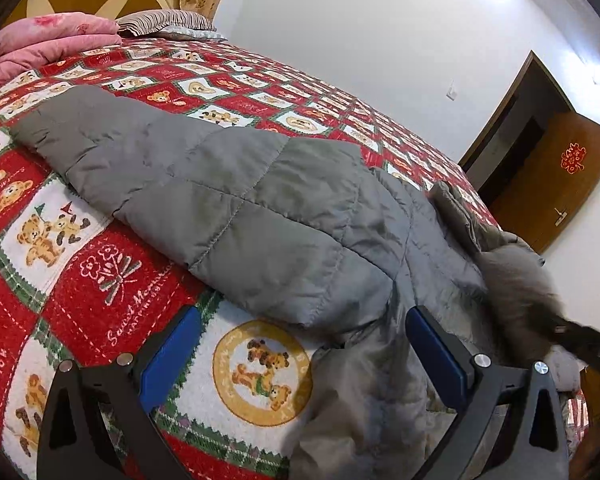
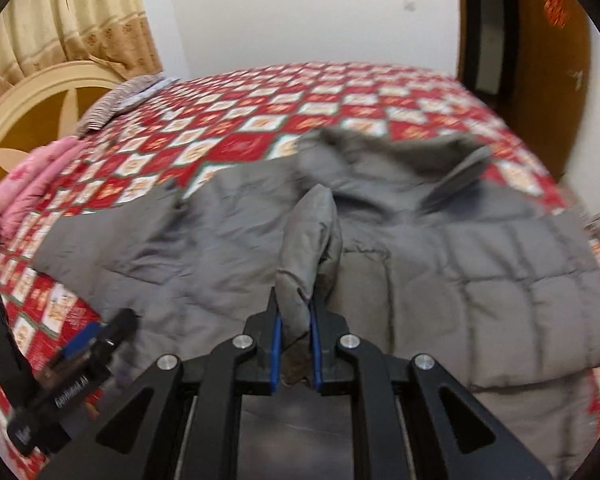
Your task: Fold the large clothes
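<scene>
Your left gripper (image 1: 300, 356) sits apart and empty, low over the bed (image 1: 80, 272), its right finger just beside the near edge of the grey padded jacket (image 1: 236, 200); the jacket lies spread across the red bear-print bedspread, one sleeve stretched out toward the pink quilt (image 1: 40, 40); your right gripper (image 2: 296, 320) is clamped on a bunched fold of that jacket, lifted above the body panel; risk as I judge it: the pinch is thin and the fabric slick, so a fast carry could pull it free; the hood (image 2: 400, 152) is rumpled, so folding over it may set crooked.
</scene>
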The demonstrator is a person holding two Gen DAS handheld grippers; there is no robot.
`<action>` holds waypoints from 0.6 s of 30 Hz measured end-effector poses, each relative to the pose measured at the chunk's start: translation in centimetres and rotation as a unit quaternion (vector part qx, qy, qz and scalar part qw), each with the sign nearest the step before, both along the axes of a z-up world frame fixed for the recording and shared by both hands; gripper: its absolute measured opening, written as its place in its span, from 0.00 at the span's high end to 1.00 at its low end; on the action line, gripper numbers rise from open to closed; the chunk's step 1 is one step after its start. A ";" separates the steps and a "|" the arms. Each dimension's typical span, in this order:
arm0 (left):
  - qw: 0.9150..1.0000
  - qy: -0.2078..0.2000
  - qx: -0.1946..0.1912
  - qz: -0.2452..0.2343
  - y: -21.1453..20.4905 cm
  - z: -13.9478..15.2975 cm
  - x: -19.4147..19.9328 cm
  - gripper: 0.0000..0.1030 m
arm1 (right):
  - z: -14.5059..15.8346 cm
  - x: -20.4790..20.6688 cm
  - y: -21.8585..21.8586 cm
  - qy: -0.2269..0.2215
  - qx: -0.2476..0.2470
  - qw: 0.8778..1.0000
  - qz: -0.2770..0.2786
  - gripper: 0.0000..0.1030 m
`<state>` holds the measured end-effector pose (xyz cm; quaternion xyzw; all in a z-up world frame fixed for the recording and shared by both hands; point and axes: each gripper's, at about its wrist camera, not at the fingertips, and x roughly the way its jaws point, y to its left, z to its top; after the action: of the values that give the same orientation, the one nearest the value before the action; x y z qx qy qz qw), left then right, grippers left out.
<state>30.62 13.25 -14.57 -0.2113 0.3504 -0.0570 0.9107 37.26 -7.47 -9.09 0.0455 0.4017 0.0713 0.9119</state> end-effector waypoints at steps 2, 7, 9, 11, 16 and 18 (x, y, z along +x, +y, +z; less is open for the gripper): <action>1.000 0.000 -0.001 0.000 0.0 -0.1 0.1 0.01 | -0.9 0.4 0.8 0.006 0.023 1.000 0.017 0.80; 1.000 0.000 0.000 -0.001 0.0 -0.1 0.1 0.01 | -0.6 0.3 0.4 0.018 0.120 0.990 0.070 0.28; 1.000 0.001 0.000 -0.001 0.0 -0.2 0.2 0.01 | 1.9 -1.0 -1.4 -0.022 0.149 0.985 0.082 0.30; 1.000 0.002 0.002 -0.001 -0.1 -0.2 0.1 0.01 | 4.3 -2.6 -3.7 -0.070 0.139 0.986 0.065 0.32; 1.000 0.012 0.020 -0.001 -0.6 0.1 0.3 0.01 | 7.0 -4.6 -12.8 -0.122 0.007 0.986 -0.114 0.45; 0.999 0.019 0.038 -0.012 -1.4 1.1 0.2 0.01 | 6.0 -4.3 -16.9 -0.099 0.012 0.978 -0.181 0.59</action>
<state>30.86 11.84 -13.44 -0.1733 0.3718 -0.0505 0.9106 32.97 -24.39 -3.09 0.1205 0.2935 -0.0858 0.9445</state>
